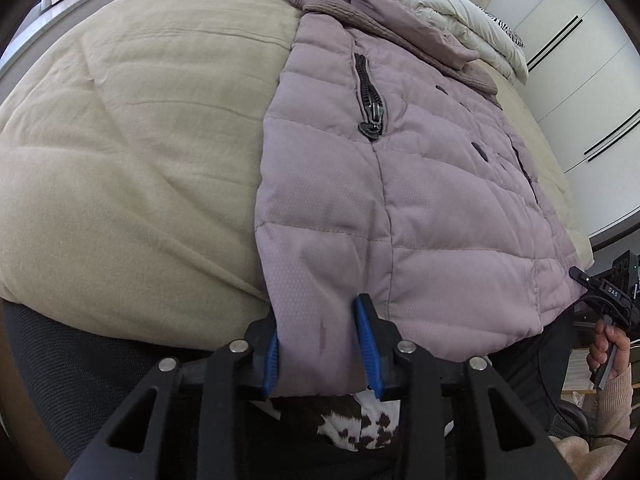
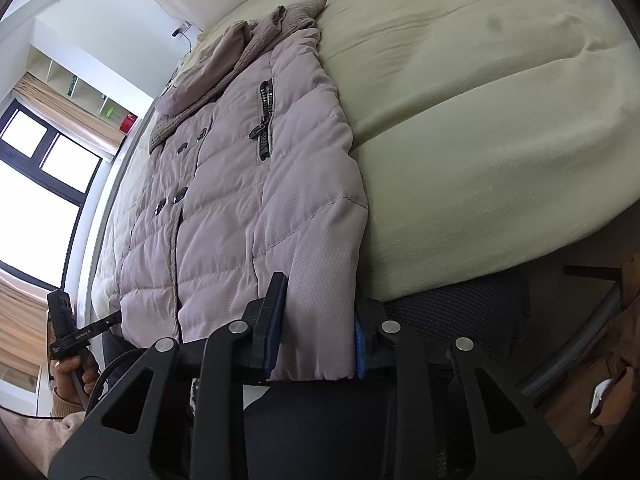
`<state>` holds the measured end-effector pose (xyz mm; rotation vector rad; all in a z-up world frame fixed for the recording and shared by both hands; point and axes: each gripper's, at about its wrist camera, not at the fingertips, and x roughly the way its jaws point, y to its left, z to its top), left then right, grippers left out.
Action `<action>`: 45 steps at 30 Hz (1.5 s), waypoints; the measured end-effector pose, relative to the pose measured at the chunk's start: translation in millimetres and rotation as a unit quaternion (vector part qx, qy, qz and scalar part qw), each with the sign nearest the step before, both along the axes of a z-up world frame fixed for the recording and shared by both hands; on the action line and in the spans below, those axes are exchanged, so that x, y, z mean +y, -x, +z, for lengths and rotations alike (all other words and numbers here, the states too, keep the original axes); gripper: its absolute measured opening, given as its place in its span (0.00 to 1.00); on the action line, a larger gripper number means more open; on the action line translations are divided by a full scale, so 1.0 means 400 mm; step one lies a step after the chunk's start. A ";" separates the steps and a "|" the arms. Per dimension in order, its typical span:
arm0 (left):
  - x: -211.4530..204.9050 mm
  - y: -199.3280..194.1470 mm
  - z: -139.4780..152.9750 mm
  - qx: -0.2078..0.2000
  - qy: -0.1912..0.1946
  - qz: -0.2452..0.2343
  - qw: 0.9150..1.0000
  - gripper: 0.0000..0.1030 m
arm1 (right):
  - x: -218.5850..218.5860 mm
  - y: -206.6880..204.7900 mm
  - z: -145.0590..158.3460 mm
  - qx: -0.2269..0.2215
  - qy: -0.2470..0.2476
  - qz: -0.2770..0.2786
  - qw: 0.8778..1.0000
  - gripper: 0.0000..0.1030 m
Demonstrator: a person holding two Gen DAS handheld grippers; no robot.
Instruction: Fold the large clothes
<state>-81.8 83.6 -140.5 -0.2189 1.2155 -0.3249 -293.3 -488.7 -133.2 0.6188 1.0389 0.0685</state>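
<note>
A mauve quilted jacket (image 1: 400,184) lies front-up on the beige bed cover (image 1: 140,140), collar towards the pillow and hem hanging over the near edge. My left gripper (image 1: 320,316) is shut on the hem's left corner, with fabric filling the gap between its blue pads (image 1: 366,344). In the right wrist view the jacket (image 2: 240,200) shows its dark buttons and a pocket zip. My right gripper (image 2: 322,300) is shut on the hem's right corner, which fills its jaws.
A white pillow (image 1: 452,12) lies beyond the collar. Wardrobe doors (image 1: 580,60) stand to the right of the bed, a window (image 2: 40,168) to its left. A dark mesh chair (image 2: 460,304) sits below the bed edge. A hand (image 1: 612,344) holds the other tool.
</note>
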 end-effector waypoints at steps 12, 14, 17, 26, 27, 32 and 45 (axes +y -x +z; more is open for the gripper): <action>-0.020 0.012 0.027 -0.019 -0.032 0.003 0.999 0.08 | 0.040 -0.015 0.024 -0.009 0.050 0.007 0.999 0.10; -0.019 0.017 0.036 -0.021 -0.035 -0.002 0.999 0.08 | 0.049 -0.016 0.037 -0.013 0.061 0.010 0.998 0.08; -0.017 0.035 0.061 -0.028 -0.040 -0.010 0.999 0.07 | 0.067 -0.011 0.062 -0.020 0.079 0.020 0.996 0.07; 0.024 0.016 0.180 -0.050 0.011 0.011 0.999 0.06 | 0.080 0.006 0.165 -0.077 0.043 0.011 0.996 0.06; 0.034 0.000 0.198 -0.059 0.024 0.018 0.998 0.06 | 0.075 -0.009 0.180 -0.086 0.038 0.010 0.996 0.06; 0.059 -0.114 0.288 -0.114 0.058 0.045 0.991 0.06 | 0.042 -0.119 0.275 -0.145 0.005 0.005 0.989 0.06; -0.017 -0.608 0.469 -0.228 0.027 0.082 0.970 0.06 | 0.012 -0.667 0.500 -0.233 0.153 -0.039 0.960 0.06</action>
